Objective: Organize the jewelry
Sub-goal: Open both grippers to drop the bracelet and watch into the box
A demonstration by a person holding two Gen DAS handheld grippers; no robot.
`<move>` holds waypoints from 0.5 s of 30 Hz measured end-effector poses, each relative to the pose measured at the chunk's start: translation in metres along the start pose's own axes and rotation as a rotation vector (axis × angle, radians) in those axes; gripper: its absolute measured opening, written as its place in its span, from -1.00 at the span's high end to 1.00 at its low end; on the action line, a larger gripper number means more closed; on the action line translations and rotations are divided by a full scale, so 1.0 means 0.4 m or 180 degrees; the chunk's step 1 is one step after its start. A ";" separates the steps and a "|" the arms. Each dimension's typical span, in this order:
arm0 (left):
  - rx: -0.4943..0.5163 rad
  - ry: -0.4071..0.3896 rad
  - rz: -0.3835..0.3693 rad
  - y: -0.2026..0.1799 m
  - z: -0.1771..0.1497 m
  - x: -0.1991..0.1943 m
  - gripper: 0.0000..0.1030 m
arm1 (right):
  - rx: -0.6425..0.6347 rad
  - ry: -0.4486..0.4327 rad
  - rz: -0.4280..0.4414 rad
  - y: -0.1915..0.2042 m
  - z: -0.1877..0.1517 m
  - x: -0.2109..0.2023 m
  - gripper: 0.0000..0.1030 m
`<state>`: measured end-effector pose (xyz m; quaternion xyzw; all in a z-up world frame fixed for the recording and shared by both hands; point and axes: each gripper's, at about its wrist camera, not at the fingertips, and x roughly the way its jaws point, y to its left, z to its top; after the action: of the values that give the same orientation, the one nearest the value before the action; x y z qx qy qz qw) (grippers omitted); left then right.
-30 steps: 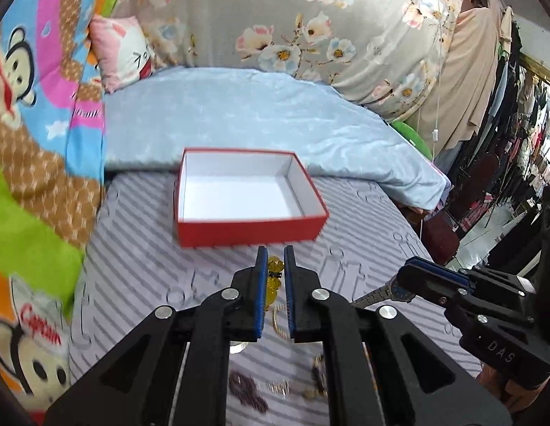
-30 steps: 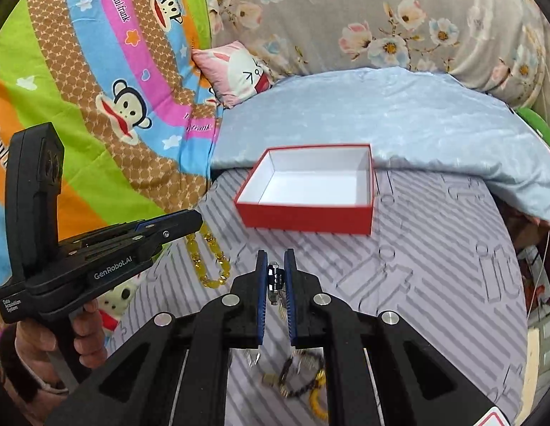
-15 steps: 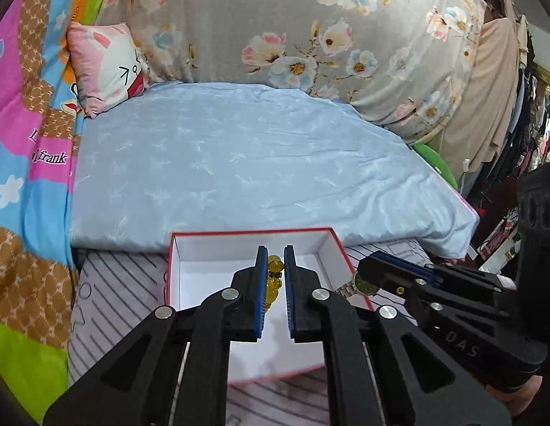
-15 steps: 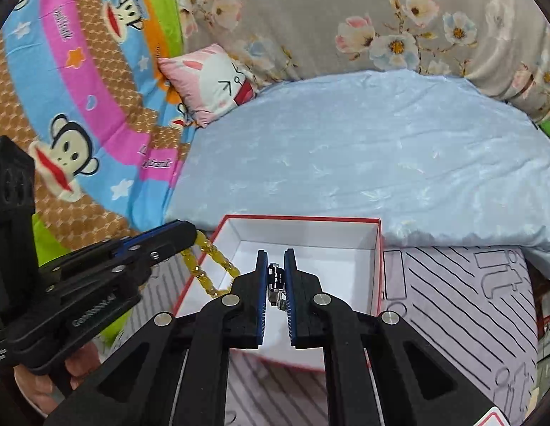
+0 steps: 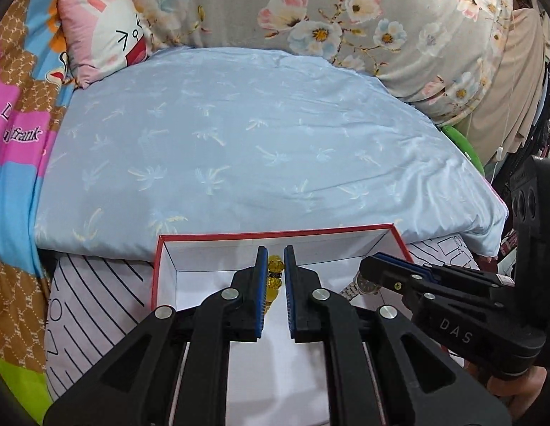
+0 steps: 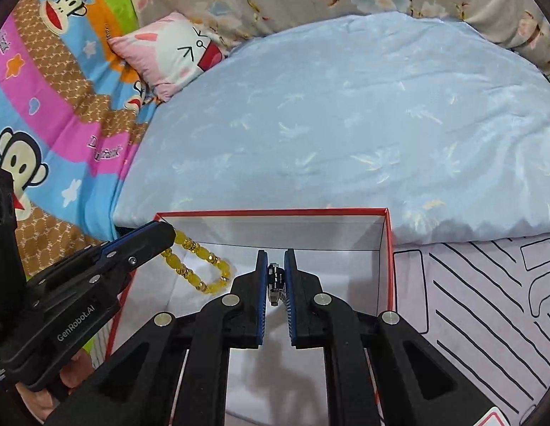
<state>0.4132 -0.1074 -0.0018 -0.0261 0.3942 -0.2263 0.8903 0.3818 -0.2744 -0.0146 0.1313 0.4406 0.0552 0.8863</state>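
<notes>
Both grippers over red box (image 6: pixel 389 248) on bed. Left gripper (image 5: pixel 274 277) jaws pinch yellow bead bracelet (image 6: pixel 197 266), loop dangling inside box. Right gripper (image 6: pixel 275 280) jaws opening, metal watch (image 5: pixel 363 285) between. Both pieces limp, light, slippery; grip mid-strand.
</notes>
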 end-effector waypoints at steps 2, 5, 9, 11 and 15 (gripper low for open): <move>-0.0033 -0.0032 0.0029 0.006 -0.003 0.006 0.77 | -0.0023 -0.0037 -0.0117 -0.006 0.001 -0.004 0.63; -0.0049 -0.0133 0.0124 0.011 -0.001 -0.010 0.21 | -0.0010 -0.0187 -0.0249 -0.020 -0.003 -0.043 0.37; -0.0064 -0.0276 0.0259 0.015 -0.009 -0.074 -0.08 | -0.0029 -0.0378 -0.0321 -0.018 -0.031 -0.143 0.32; -0.0085 -0.0287 0.0310 0.016 -0.023 -0.107 -0.10 | -0.0060 -0.0444 -0.0337 -0.005 -0.060 -0.195 0.24; -0.0107 -0.0294 0.0428 0.011 -0.092 -0.200 -0.11 | -0.0123 -0.0520 -0.0389 0.030 -0.154 -0.300 0.16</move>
<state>0.3415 -0.0647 0.0272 -0.0250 0.3574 -0.1578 0.9202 0.2602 -0.2770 0.0453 0.0912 0.3730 -0.0013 0.9234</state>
